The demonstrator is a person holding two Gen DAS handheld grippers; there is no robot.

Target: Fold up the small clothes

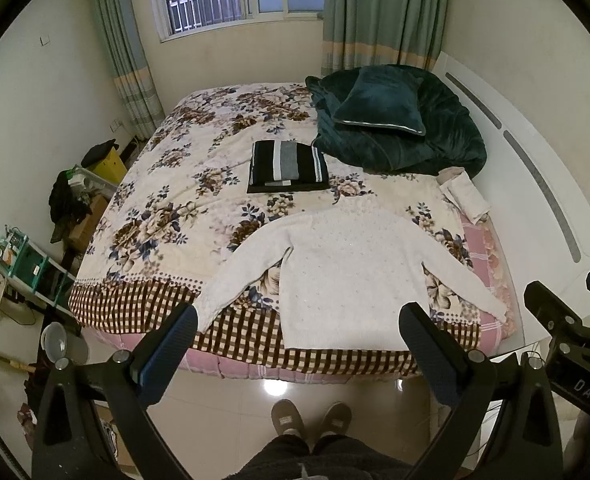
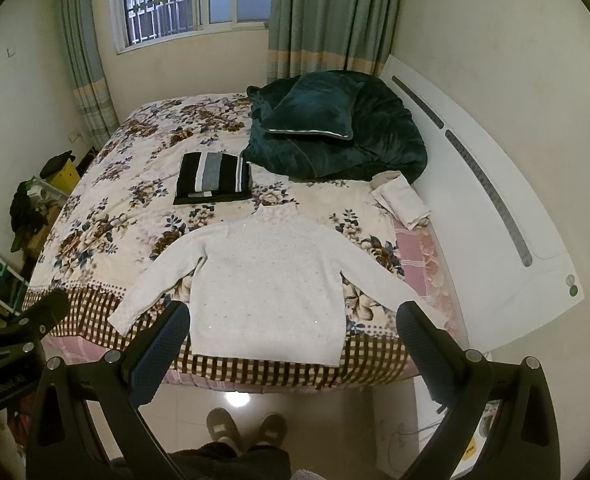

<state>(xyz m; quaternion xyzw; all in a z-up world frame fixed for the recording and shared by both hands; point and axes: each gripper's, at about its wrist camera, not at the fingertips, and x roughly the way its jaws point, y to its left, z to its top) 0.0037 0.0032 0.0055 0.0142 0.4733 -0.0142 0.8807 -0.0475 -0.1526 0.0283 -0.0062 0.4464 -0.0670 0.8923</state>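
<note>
Sweater (image 1: pixel 351 276) first: it lies flat and face-up at the near edge of the bed (image 1: pixel 143 304), both sleeves spread out to the sides, hem hanging just past the edge above my slippers. Behind it sits a folded striped garment (image 1: pixel 289 166), and a dark green blanket (image 1: pixel 411 136) is heaped near the headboard.

What worries me is that overhanging hem. If I pinch only one layer of the knit, or tug a sleeve toward me, I judge the whole piece could slide off onto the floor. The knit looks soft and stretchy, so a lopsided grab would likely skew the fold.

My left gripper (image 1: pixel 299 328) hovers above the floor short of the bed, fingers spread wide, holding nothing. My right gripper (image 2: pixel 293 324) hangs level beside it, also wide apart and empty, both aimed at the hem.
</note>
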